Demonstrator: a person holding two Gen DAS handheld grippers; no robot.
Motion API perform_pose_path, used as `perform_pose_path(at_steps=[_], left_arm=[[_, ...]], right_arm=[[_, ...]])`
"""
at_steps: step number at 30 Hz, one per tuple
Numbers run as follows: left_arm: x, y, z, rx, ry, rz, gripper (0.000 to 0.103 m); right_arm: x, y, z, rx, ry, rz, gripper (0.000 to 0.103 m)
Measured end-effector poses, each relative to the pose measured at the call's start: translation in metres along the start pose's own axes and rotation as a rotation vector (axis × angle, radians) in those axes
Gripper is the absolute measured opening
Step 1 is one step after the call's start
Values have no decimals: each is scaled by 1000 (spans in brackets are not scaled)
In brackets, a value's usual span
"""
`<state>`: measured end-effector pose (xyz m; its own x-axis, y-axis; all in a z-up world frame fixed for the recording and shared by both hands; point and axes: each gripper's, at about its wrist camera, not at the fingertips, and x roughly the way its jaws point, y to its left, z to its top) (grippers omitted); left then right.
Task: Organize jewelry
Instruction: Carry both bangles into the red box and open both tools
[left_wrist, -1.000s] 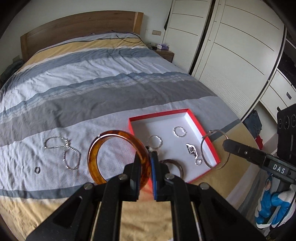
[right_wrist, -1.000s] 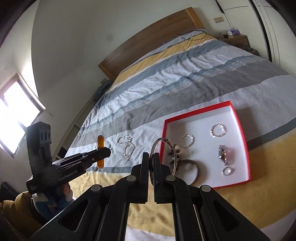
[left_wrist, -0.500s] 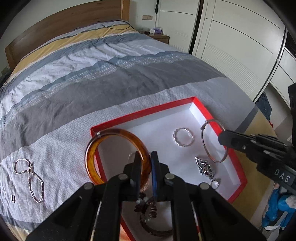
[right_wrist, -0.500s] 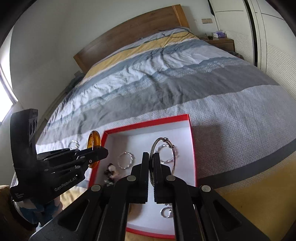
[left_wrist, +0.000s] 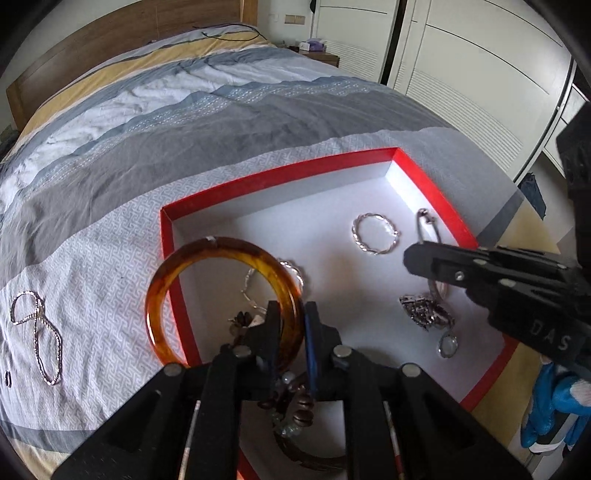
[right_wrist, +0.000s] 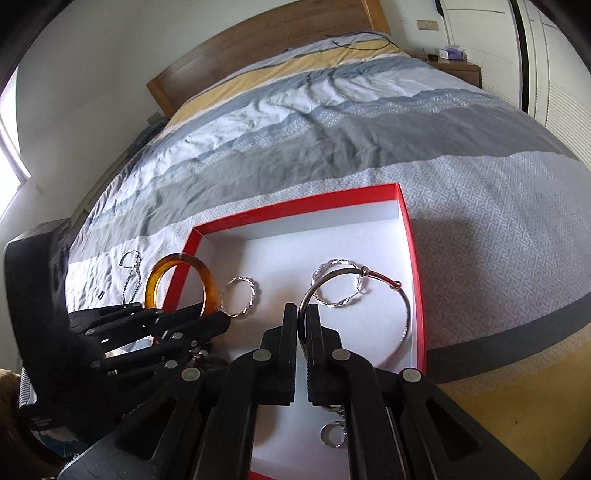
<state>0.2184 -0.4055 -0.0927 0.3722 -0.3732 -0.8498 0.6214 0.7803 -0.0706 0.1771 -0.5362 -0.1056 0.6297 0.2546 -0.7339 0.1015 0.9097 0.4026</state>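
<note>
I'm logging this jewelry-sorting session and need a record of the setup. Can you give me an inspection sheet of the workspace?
Surface: striped bedspread on a bed with a wooden headboard.
Job's things: red box with white floor holding twisted silver rings, a brooch-like piece and beads; silver chain lying on the spread outside the box.
Clutter: nothing seen.
Grippers: left gripper has the amber bangle between its jaws, which are opening, bangle partly over the box's edge; right gripper shut on the thin silver bangle over the box.
Cables: dark cable near the headboard.
Surroundings: white wardrobe doors, a nightstand, a window.
</note>
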Motion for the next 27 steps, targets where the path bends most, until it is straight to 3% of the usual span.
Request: perform_pose_path(at_steps=[21, 27], left_arm=[[9, -9, -16, 32, -13, -7, 16], [7, -9, -16, 27, -13, -23, 16]], right_arm=[[11, 0, -14, 7, 36, -17, 13], [6, 0, -15, 14, 27, -6, 21]])
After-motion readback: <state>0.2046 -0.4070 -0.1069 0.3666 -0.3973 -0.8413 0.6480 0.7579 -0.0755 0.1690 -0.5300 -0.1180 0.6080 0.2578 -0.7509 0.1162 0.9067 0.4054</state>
